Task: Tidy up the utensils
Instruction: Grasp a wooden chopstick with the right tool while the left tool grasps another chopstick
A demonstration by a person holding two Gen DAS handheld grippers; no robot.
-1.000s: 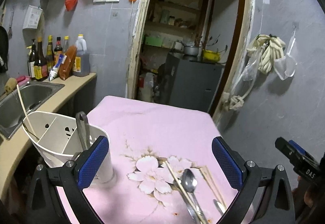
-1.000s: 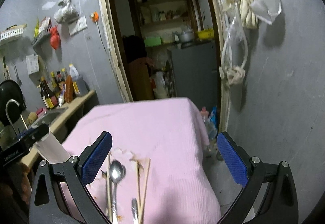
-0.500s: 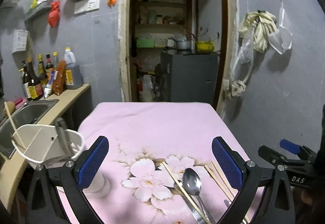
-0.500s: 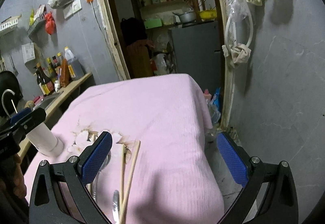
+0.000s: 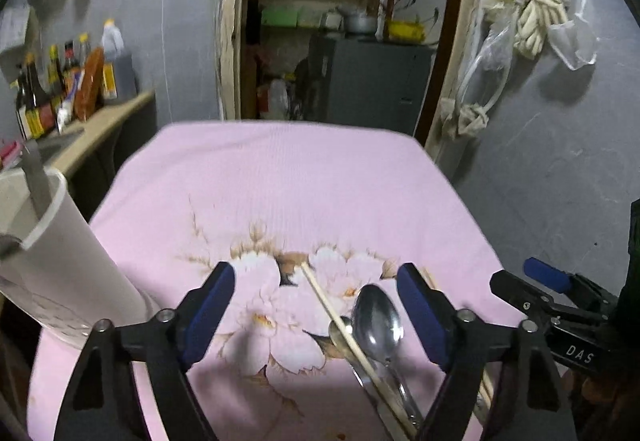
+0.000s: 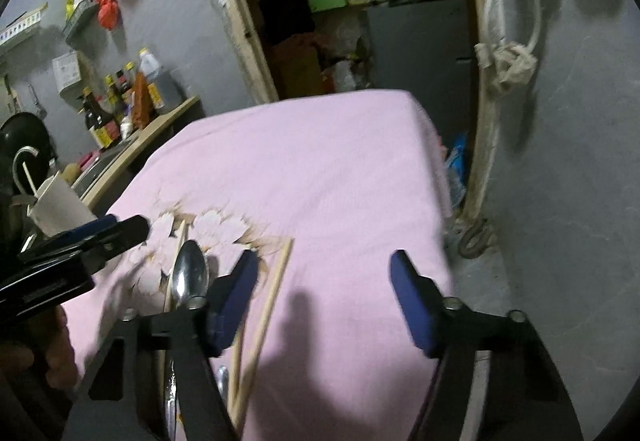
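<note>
On the tablecloth (image 5: 280, 177) in front of you, the holder (image 5: 60, 265) stands at the left edge, with a utensil handle (image 5: 36, 181) standing in it. The spoon (image 5: 376, 317) lies to the right of the holder, well apart from it, between the tips of your left gripper (image 5: 316, 311). A chopstick (image 5: 340, 325) lies slanted just left of the spoon, touching it. Two more chopsticks (image 6: 272, 293) lie right of the spoon, by your right gripper (image 6: 326, 299). Behind the holder, a counter (image 5: 104, 121) carries bottles (image 5: 60, 81).
</note>
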